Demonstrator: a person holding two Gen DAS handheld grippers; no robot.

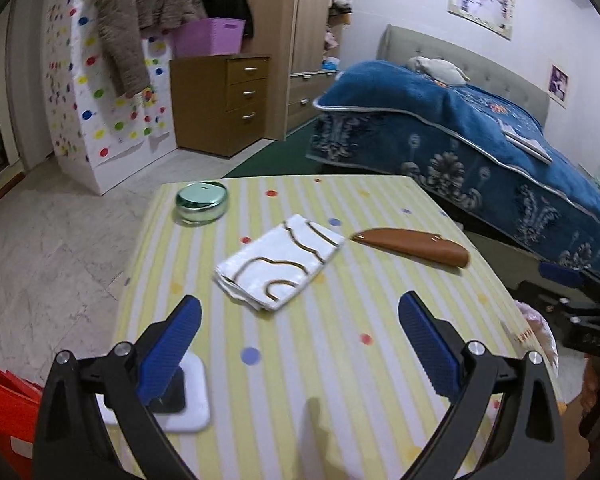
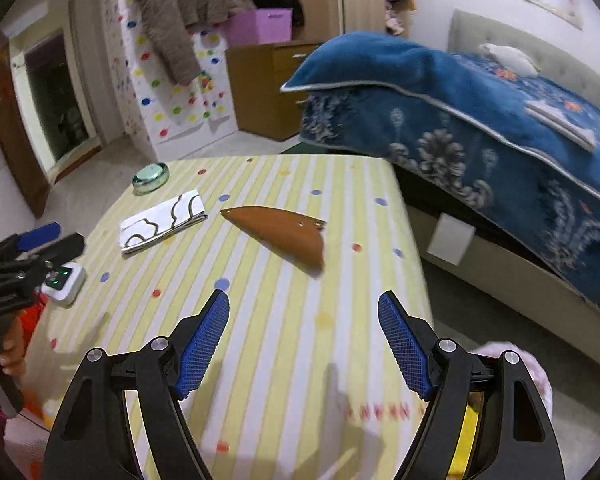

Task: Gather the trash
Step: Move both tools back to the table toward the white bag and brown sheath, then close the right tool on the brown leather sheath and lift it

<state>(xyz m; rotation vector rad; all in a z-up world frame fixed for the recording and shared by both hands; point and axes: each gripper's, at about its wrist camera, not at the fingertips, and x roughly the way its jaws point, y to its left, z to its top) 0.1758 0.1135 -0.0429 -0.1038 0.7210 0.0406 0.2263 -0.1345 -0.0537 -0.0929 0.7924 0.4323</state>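
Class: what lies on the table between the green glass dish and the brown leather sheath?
The folded napkin, between dish and sheath; both views show it.

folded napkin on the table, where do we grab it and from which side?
Probably the near corner of the folded napkin, where the stacked edges show. It lies flat on the striped tablecloth, so a straight top pinch finds little to bite. Bring the open left gripper in low from the near side, one finger over the corner, and close across the layers. The brown leather sheath beside it stays clear.
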